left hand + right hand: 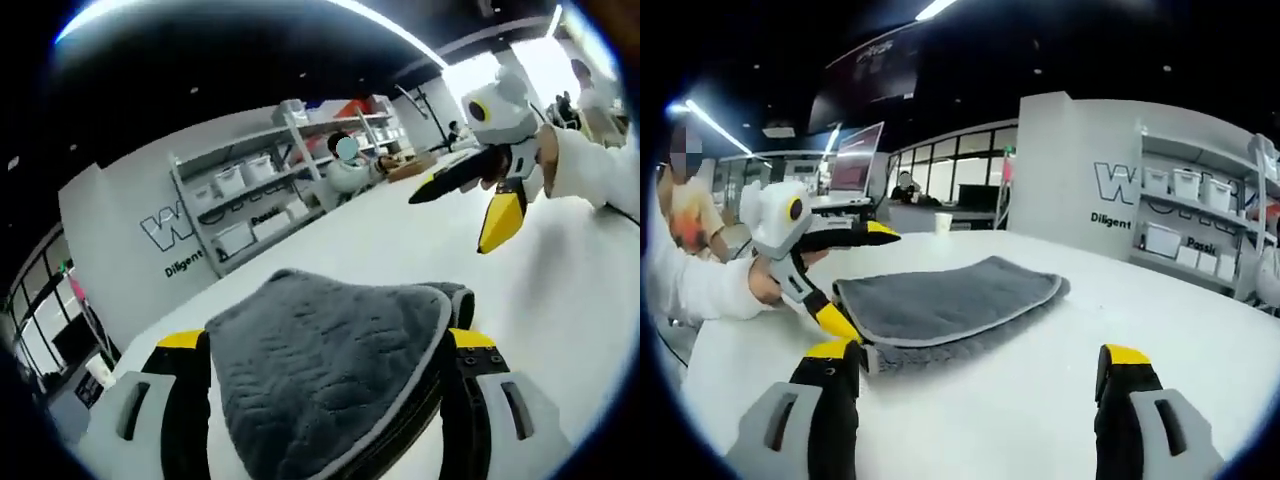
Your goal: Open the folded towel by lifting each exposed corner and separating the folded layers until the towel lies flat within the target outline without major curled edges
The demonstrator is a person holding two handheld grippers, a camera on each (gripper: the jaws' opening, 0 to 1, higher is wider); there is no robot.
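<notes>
The grey towel [945,305] lies folded on the white table [1040,400], its upper layer raised between the left gripper's [845,280] spread jaws. The right gripper [980,375] hangs wide open and empty just short of the towel's near edge, so unfolding looks barely begun.

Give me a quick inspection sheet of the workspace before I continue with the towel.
Surface: white table, bare around the towel.
Job's things: grey towel, folded, one layer raised; target outline not visible.
Clutter: nothing seen.
Grippers: left gripper open, jaws either side of the lifted layer at the towel's corner; right gripper open, short of the towel.
Cables: nothing seen.
Surroundings: shelving with bins, people at desks behind.
</notes>
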